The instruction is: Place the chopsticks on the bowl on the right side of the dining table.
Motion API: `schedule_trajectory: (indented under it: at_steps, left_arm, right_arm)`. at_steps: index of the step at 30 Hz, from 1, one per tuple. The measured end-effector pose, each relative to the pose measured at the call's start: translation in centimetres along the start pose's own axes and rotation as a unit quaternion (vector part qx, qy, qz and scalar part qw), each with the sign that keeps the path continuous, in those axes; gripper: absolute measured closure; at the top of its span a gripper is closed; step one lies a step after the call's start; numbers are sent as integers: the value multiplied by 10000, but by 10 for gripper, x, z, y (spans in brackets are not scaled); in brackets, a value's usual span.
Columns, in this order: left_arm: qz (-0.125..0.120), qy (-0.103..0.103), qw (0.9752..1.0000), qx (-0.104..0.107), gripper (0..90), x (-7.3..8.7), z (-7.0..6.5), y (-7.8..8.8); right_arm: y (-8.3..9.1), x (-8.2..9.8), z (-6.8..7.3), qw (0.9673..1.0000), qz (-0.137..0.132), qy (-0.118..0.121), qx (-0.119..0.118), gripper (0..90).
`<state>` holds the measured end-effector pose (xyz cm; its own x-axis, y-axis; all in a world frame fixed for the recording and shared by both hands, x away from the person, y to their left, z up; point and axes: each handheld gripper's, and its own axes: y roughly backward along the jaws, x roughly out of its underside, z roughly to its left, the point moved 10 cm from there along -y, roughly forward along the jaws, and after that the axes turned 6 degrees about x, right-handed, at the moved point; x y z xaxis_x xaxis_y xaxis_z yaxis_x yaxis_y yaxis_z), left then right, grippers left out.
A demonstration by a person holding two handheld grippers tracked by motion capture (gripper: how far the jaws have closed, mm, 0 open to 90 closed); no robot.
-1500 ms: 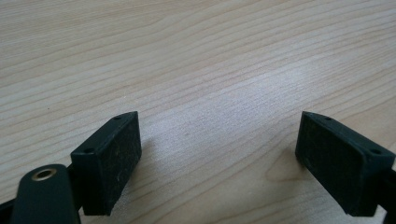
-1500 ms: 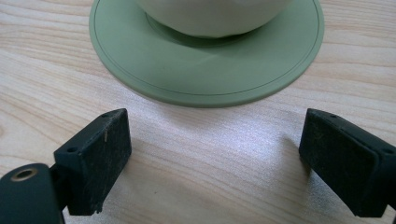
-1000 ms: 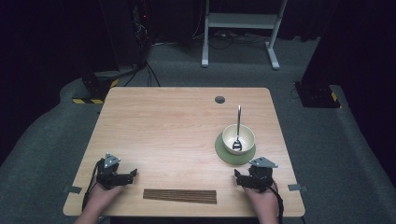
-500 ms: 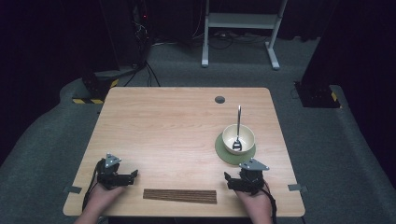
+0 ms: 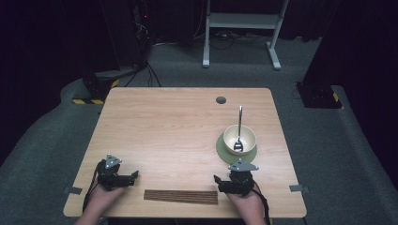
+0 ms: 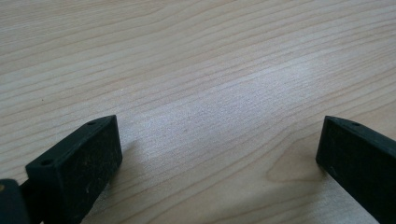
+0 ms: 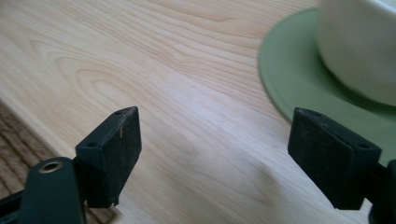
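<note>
Table point(image 5: 178, 126): pale wood-grain top; both grippers sit low over its near edge, well apart from each other, left one toward the near left corner, right one toward the near right.
Dark slatted strip point(image 5: 180, 196): lies flat along the near edge, between the two grippers; its right end is just beside the right gripper, its left end near the left one. In the right gripper view its brown ridges point(image 7: 18, 149) show at the lower left, by the left-hand jaw.
Green plate point(image 5: 224, 151): just beyond the right gripper, on the table; in the right gripper view its rim point(image 7: 289, 79) curves in at the upper right, passing behind the right-hand jaw.
Cream bowl point(image 5: 240, 136): stands on the green plate, ahead of the right gripper; its wall point(image 7: 359, 46) is seen at the top right of the right gripper view.
Spoon point(image 5: 239, 129): rests in the bowl, handle pointing up and away from the right gripper.
Right gripper point(image 5: 218, 182): jaws wide apart with bare table between them, nothing held; they have just been closing a little.
Left gripper point(image 5: 134, 175): jaws spread wide over bare wood, nothing between them.
Round hole point(image 5: 220, 100): in the table top, far beyond the bowl from the right gripper.
</note>
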<state>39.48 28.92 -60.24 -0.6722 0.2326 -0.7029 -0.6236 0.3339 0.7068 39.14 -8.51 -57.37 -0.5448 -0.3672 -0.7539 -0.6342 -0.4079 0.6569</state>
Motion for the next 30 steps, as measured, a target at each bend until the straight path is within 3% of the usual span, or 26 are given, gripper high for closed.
schedule_trajectory:
  at_steps: [5, 7, 14, 18, 25, 30]
  left_arm:
    - [3, 2, 10000, -4, 3, 0, 0, 0]
    - [4, -6, 10000, 3, 2, 0, 0, 0]
    - [2, -7, 10000, 6, 3, 0, 0, 0]
    - [1, -9, 10000, 4, 4, 0, 0, 0]
    - [5, -19, 10000, 15, 4, 0, 1, 0]
    - [5, -10, 10000, 17, 6, 0, 2, 0]
  right_arm:
    - [1, -3, 16, 9996, -70, 100, -260, 216]
    - [1, -2, 30, 9987, -23, 247, -449, 220]
    - [1, -3, 54, 9959, -29, 429, -790, 314]
    - [-1, 3, 68, 9926, 81, 614, -1041, 450]
    - [-2, 6, 75, 9889, 182, 711, -1291, 574]
    - [-3, 8, 77, 9881, 202, 802, -1293, 633]
